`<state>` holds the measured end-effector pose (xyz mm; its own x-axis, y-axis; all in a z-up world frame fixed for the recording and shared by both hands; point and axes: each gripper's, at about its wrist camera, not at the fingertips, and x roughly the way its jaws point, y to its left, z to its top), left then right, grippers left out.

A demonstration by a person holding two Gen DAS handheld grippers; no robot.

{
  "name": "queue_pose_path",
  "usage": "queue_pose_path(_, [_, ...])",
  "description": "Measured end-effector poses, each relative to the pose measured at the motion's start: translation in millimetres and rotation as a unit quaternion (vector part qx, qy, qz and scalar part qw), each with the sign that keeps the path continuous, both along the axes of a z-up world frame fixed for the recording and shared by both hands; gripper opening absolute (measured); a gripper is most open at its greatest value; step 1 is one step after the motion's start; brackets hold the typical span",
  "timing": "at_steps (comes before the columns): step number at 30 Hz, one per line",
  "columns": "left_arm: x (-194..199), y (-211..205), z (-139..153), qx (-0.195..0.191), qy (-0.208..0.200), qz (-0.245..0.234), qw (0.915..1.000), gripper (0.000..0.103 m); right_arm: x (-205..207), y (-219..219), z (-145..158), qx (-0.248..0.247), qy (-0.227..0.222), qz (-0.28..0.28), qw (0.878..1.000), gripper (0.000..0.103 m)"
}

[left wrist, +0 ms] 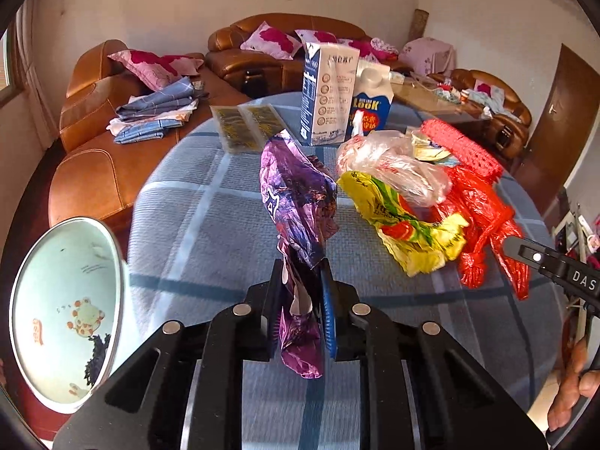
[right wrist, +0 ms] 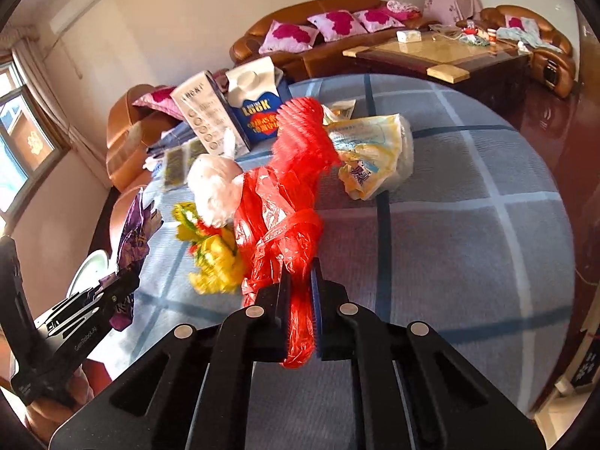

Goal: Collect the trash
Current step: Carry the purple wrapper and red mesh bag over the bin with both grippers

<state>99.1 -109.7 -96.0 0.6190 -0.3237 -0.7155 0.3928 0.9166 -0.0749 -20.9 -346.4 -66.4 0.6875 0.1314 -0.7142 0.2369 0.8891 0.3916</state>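
The left gripper [left wrist: 302,262] at the lower centre of its own view has its fingers pinched on a crumpled purple wrapper [left wrist: 296,195], which stands up from between them toward the middle of the frame. The right gripper [right wrist: 300,273], low in the centre of its view, has its fingers clamped on a tail of the red plastic bag [right wrist: 279,217]; the bag stretches up and away from them to a red mesh net [right wrist: 303,120]. Both lie over a round table [right wrist: 468,225] covered in blue checked cloth. Just right of the purple wrapper in the left view sit a yellow wrapper [left wrist: 408,225] and a clear plastic bag [left wrist: 393,165], touching each other. Two cartons [left wrist: 330,90] stand upright at the far edge of the table. A white bin [left wrist: 67,311] with a cartoon print shows at lower left, beside the table.
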Motion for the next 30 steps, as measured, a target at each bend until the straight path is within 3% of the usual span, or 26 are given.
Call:
queue_pose_path(14, [-39.4, 48.9, 28.6, -0.021, -0.032, 0.025, 0.999, 0.018, -35.0, 33.1, 46.2, -0.038, -0.058, -0.003, 0.998, 0.009])
queue_pose_path(30, [-60.5, 115.8, 42.9, -0.018, -0.056, 0.09, 0.9942, 0.018, -23.0, 113.7, 67.4, -0.039, -0.09, 0.077, 0.992, 0.009])
